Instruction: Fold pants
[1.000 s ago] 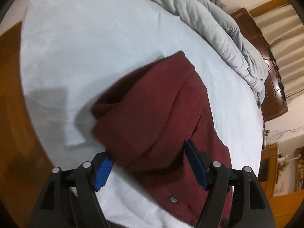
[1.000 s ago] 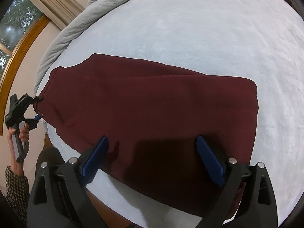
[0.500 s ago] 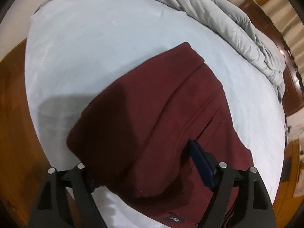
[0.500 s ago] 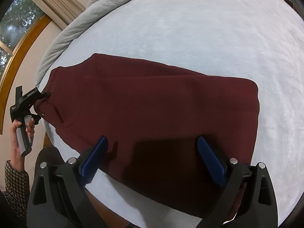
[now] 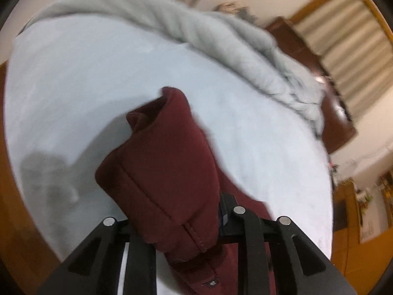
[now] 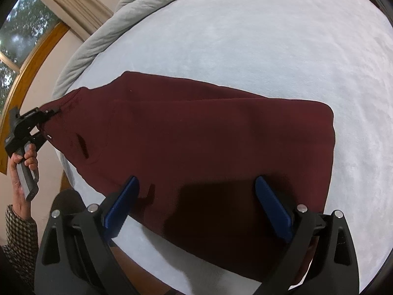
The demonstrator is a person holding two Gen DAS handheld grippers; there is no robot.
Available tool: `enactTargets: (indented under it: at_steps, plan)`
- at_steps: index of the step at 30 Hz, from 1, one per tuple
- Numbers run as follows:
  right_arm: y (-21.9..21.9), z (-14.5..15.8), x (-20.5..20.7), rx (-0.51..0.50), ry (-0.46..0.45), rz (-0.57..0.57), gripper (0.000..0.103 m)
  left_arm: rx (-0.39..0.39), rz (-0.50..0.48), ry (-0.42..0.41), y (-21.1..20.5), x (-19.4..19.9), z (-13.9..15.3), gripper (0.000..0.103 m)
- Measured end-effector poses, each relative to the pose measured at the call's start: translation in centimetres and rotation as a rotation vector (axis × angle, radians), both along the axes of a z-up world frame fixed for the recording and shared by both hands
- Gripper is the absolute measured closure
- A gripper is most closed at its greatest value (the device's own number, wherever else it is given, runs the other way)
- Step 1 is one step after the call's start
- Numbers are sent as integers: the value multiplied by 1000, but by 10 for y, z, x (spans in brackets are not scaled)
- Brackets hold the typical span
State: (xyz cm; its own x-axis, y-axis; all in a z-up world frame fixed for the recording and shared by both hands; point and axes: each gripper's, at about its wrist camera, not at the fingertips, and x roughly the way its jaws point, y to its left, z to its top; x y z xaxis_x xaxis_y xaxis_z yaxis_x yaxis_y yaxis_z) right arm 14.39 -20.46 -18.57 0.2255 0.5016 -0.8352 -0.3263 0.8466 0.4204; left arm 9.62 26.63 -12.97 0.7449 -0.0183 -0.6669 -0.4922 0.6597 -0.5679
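Left wrist view: my left tool (image 5: 176, 223) has clamped onto the waistband end of the pants (image 5: 167, 172). A second ago that end lay flat between spread fingers; now it's bunched and lifted off the bed (image 5: 73, 73).
Meaning: fold has started, I think.
Right wrist view: right tool (image 6: 196, 206) gaping wide, hovering over the near edge of the pants, holding nothing.
Containers: none in sight, just the duvet (image 6: 137, 12) at the far side.

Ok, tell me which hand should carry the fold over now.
Left. The left gripper is already clamped on the end of the pants and has it lifted off the bed. The right gripper is open above the cloth, gripping nothing.
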Motion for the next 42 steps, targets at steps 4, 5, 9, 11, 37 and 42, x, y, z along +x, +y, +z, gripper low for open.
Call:
enactTargets:
  at_steps: [4, 5, 9, 11, 37, 42]
  plan:
    - [-8, 4, 0, 58, 16, -27, 8, 87, -126, -85, -39, 16, 33, 81]
    - [-11, 5, 0, 74, 19, -32, 8, 108, -173, -111, -53, 20, 42, 81]
    - [-19, 8, 1, 111, 23, -52, 9, 165, -326, -160, -103, 33, 64, 81]
    - [-23, 10, 0, 119, 18, -59, 9, 211, -422, -164, -136, 35, 71, 80]
    - [-50, 50, 3, 277, -40, -86, 9, 426, -738, -106, -270, -12, 54, 7]
    - [-23, 66, 3, 371, -21, 11, 9, 463, -563, -8, -221, 9, 51, 7]
